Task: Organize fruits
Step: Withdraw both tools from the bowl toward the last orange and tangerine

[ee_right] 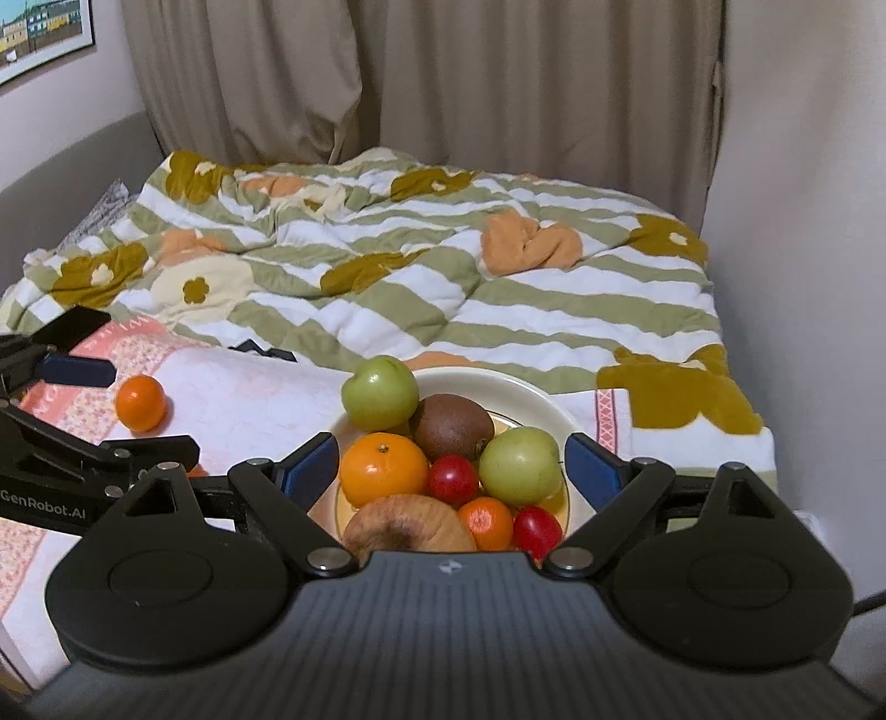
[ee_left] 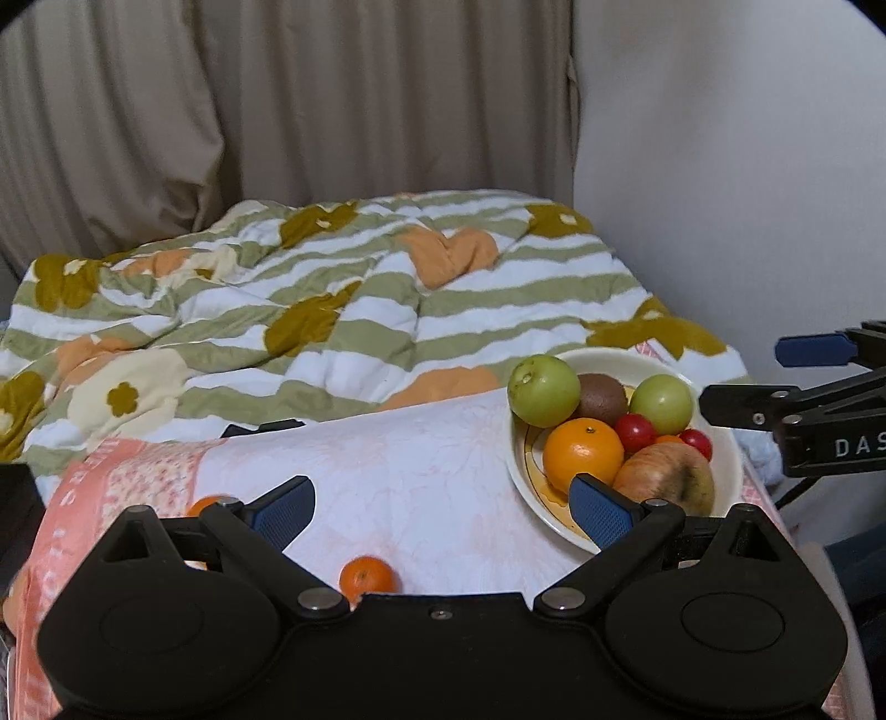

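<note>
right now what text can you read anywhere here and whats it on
"DAS", cut off by the frame edge: on the right claw's black body.
"GenRobot.AI": on the left claw's black body.
Orange lettering on the cloth's pink border: distorted, unreadable.
Poster on the wall: no legible text.

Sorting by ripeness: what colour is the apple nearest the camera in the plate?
Reddish-tan apple with a dark bruise, clearest in the left wrist view.

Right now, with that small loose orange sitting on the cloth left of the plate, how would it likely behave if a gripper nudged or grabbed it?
The small orange looks round and sits free on the flat cloth, so a nudge would probably roll it. Its skin looks smooth and glossy, so the fingers may slip unless they close across its middle. It seems small and likely light.
</note>
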Demonstrator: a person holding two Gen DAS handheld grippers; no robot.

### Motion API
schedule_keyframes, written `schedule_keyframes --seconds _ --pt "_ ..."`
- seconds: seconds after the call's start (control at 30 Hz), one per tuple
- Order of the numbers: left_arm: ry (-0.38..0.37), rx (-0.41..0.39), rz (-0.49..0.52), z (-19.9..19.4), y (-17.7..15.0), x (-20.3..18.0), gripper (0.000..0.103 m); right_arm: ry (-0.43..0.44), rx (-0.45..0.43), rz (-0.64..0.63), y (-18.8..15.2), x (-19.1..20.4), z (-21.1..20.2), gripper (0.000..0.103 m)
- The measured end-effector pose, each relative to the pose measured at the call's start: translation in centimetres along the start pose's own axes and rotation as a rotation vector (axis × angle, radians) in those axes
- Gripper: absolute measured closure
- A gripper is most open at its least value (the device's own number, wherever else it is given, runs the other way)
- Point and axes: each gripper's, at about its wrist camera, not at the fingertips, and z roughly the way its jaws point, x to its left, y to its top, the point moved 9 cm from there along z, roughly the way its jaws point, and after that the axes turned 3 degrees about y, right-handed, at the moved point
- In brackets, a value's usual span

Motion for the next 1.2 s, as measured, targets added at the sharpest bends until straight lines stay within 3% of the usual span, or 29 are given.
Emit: schedule_keyframes --seconds 0.37,0.63,0.93,1.2 --pt "0.044 -0.116 -0.096 -8.5 -2.2 2.3 0.003 0.005 -0.07 -0.002 -0.2 3.4 -7.2 0.0" --pt "0.127 -0.129 -0.123 -12.2 -4.4 6.2 0.001 0.046 -0.076 -0.008 -0.8 7.3 -9.2 0.0" --pt "0.144 -0.115 -0.097 -11.6 -6.0 12.7 0.0 0.034 -0.046 0.015 -1.6 12.0 -7.7 0.0" --pt "0.061 -0.071 -0.023 -8.1 -5.3 17.2 0.0 -0.05 0.003 0.103 -2.1 15.5 -4.5 0.0"
